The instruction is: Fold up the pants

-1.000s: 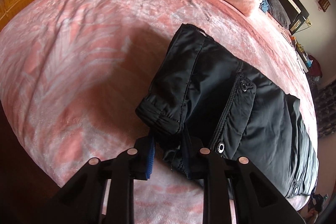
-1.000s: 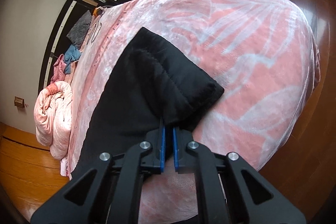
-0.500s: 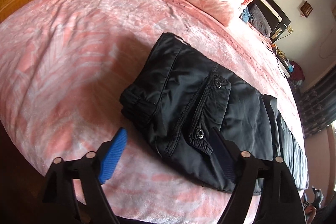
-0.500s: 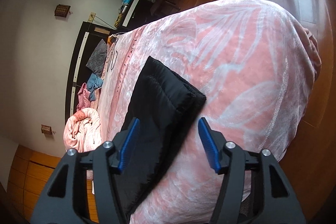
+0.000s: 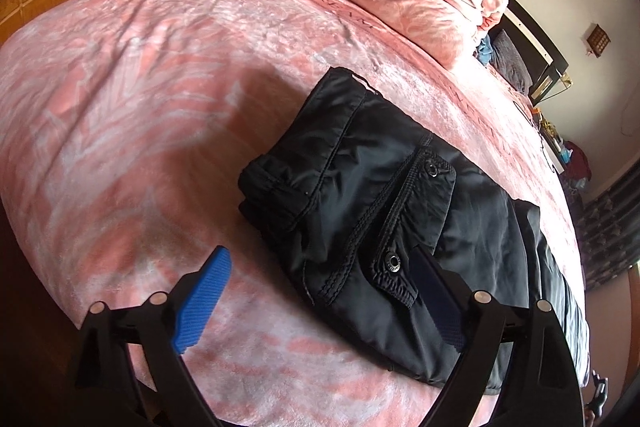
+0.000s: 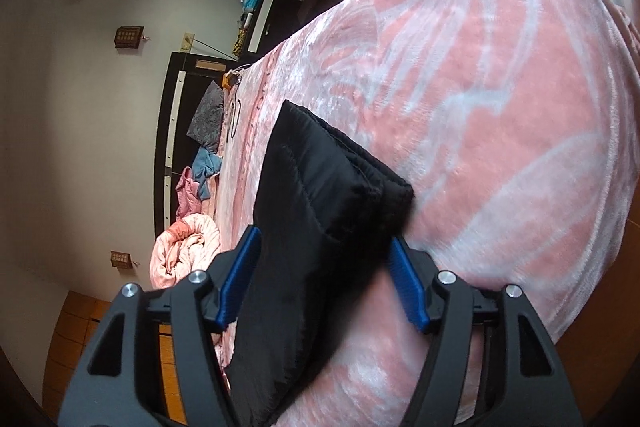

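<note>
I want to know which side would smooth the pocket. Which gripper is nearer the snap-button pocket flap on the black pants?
Left. The left gripper, jaws opening, sits right at the pocket flap of the black pants. The right gripper, also opening, straddles a plain folded end, no flap in view.

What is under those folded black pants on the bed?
The black pants lie folded in layers on the pink blanket that covers the bed. The blanket shows all around them, but the patch directly beneath, and anything between the layers, is covered.
</note>
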{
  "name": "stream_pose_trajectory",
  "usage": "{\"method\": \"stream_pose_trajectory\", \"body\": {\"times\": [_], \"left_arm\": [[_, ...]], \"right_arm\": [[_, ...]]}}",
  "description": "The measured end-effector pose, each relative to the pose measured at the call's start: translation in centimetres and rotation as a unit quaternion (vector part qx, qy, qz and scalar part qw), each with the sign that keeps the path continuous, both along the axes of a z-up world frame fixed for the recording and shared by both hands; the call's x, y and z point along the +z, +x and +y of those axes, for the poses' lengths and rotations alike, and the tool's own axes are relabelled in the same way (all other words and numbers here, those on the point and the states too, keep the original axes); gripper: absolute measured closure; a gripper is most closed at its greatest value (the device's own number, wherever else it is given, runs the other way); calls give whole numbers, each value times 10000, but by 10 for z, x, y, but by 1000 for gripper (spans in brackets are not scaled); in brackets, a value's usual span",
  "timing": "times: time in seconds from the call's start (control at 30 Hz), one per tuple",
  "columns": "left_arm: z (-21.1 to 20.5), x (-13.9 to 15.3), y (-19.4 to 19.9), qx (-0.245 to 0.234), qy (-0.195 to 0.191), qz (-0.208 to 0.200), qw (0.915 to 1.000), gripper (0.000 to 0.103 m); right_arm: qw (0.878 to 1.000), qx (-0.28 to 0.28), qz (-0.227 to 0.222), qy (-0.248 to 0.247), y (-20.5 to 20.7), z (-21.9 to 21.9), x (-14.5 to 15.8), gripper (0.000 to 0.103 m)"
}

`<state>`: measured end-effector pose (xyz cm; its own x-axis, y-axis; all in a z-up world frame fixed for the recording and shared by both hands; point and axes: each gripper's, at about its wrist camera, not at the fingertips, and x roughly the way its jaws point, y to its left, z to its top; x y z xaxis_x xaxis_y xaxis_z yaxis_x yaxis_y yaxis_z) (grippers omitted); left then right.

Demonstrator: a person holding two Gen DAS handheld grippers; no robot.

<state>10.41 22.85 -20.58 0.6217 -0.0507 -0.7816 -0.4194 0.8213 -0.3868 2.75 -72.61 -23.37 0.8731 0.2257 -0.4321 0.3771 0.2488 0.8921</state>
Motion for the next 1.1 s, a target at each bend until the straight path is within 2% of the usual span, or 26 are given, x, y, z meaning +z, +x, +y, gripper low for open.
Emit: {"method": "stream_pose_trajectory", "body": {"times": [0.17,0.3,0.47,0.5,0.57,0.63,0.73,0.8,1.1], "left_arm": [[1,-1,-1,30,-49,-36,10000,12],[-1,-3,1,39,-58,57,10000,12],[-8,-4,7,-86,90,203,9997,12],[-7,-4,7,-79,84,225,9997,12],[-6,-7,8,-35,65,298,9995,12],[-4,-8,7,19,45,325,9995,12],[-5,-9,7,0,101,357,9993,12],[-6,-9,8,-5,139,366,9992,12],[-3,-10,3,-2,69,311,9995,12]], "right_arm": [[9982,123,-543,200,2,3,5,32],[9991,54,-390,138,5,5,-4,40],[9993,138,-316,-121,20,10,1,36],[9994,159,-261,-164,22,10,0,38],[9995,184,-158,-200,27,10,-1,49],[9996,198,-8,-208,31,10,-6,76],[9995,186,43,-266,27,12,-3,84],[9991,175,85,-382,27,16,4,86],[9928,271,129,-1163,42,38,71,88]]}}
